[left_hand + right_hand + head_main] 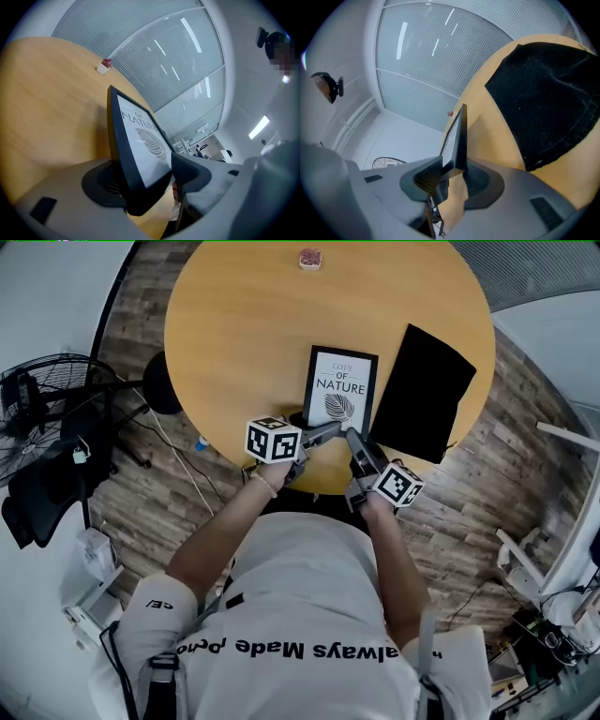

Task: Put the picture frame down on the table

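- A person leans over a round wooden table (234, 334) and lowers a black picture frame (340, 385), its leaf print face up, at lower centre of the head view. A black cloth (424, 390) lies just to its right.
- The frame sits on the near half of the tabletop and looks flat or almost flat. Whether its near edge has fully touched the wood cannot be told.
- The left gripper (147, 178) straddles the frame's lower left corner with its jaws set wide. One pad lies against the back and the other stands just off the printed face, so it looks more like a loose cradle than a clamp.
- The right gripper (453, 178) brackets the lower right corner, seen edge-on. Its jaws are also parted, though more narrowly, and the frame rests between the pads rather than being pinched.
- The step in hand appears to be the release at the end of the set-down.
- The next move likely calls for drawing both grippers straight back toward the bottom of the picture, clear of the corners, without dragging the frame or nudging it into the cloth.
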`<state>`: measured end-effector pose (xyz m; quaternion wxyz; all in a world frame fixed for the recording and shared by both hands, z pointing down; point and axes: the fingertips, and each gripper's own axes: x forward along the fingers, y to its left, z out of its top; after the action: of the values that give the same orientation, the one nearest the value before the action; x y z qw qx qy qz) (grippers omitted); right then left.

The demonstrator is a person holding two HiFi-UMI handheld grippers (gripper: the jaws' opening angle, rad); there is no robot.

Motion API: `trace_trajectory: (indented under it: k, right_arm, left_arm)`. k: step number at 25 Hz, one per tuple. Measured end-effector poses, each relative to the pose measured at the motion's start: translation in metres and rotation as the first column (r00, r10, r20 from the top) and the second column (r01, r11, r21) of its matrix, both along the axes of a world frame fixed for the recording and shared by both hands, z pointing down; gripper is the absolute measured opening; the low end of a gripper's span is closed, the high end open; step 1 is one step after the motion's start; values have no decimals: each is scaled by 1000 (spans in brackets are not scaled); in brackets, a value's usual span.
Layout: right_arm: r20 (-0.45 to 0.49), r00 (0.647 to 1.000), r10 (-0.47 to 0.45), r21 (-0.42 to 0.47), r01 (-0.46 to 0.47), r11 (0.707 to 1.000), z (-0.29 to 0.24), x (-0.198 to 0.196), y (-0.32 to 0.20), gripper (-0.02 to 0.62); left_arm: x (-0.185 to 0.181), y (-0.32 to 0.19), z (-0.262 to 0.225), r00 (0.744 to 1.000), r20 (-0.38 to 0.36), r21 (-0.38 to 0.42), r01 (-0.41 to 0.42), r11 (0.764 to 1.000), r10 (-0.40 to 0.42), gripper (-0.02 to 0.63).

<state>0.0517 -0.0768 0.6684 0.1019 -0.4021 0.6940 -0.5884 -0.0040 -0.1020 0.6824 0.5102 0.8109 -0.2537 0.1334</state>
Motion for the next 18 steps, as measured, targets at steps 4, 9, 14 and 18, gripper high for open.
trace_trajectory:
  k: [4, 9, 14, 18]
  right_arm:
    - [-7, 1000, 8, -10, -8, 1000, 8, 0, 0, 137]
    - [-28, 1000, 2, -19, -3, 1000, 17, 0, 1, 143]
    - [-52, 999, -7, -32, 5, 999, 28, 0, 1, 152]
    - [-72, 997, -14, -40, 12, 999, 32, -1, -1, 158]
  left_arm:
    - [0, 0, 7, 1000, 15, -8, 0, 1000, 0, 291]
    - [-1, 1, 17, 999, 39, -20, -2, 1000, 3, 295]
    - [0, 2, 27, 998, 64, -28, -10, 1000, 12, 296]
    - [-1, -1, 29, 997, 80, -28, -9, 1000, 11, 298]
